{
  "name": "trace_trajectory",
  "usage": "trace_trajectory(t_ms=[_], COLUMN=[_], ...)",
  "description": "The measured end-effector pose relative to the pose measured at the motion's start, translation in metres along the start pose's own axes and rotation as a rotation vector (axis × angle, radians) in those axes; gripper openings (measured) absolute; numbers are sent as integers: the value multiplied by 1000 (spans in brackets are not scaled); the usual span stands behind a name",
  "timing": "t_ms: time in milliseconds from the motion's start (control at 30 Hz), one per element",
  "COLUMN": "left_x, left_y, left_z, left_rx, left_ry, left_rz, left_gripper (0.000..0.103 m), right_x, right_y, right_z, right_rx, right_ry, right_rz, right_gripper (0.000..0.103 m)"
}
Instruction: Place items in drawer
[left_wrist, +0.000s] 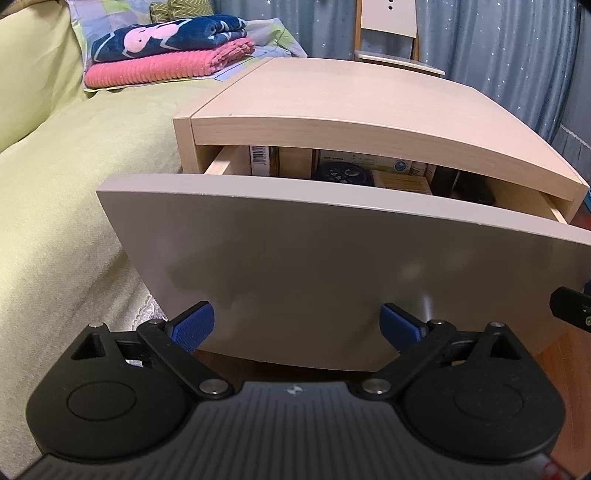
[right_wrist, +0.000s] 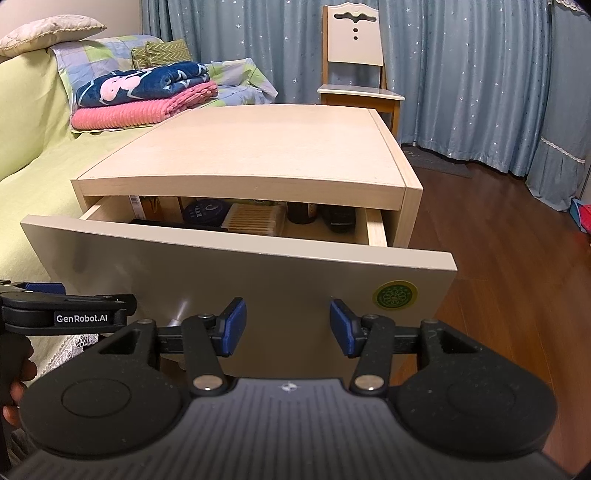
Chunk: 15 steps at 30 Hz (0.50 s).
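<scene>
Drawer (right_wrist: 236, 288) pulled partway out of the nightstand (right_wrist: 251, 155), straight ahead of both sets of jaws, its long axis running crosswise to them, front panel just beyond the blue pads. Already stocked inside (boxes, a dark round tin, bottles). Left gripper (left_wrist: 297, 326) spread wide and empty; right gripper (right_wrist: 288, 326) likewise open, holding nothing, roughly equally near

1. the left wrist view looks forward along the left gripper (left_wrist: 297, 326), close to the drawer front (left_wrist: 332, 266), from low at its left side.
2. the right wrist view looks along the right gripper (right_wrist: 288, 326), slightly higher and further right.
3. both share the open drawer, nightstand top (right_wrist: 255, 147), bed (left_wrist: 66, 184), chair (right_wrist: 354, 55) and curtain (right_wrist: 480, 74).
</scene>
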<state>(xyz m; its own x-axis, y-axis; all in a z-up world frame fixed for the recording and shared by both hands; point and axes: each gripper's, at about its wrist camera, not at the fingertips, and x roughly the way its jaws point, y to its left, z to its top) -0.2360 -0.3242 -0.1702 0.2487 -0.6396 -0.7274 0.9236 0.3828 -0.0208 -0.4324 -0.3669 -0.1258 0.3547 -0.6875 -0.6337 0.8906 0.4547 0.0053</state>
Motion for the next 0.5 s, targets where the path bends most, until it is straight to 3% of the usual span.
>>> trace_trajectory(t_ms=[500], left_x=[2], left_y=[-5], left_z=[3], left_rx=[3], left_ry=[-14], left_rz=[3], left_gripper=[99], right_x=[5], right_y=[1], right_z=[4], right_rx=[-1], right_ry=[-7], right_rz=[-9], right_gripper=[46])
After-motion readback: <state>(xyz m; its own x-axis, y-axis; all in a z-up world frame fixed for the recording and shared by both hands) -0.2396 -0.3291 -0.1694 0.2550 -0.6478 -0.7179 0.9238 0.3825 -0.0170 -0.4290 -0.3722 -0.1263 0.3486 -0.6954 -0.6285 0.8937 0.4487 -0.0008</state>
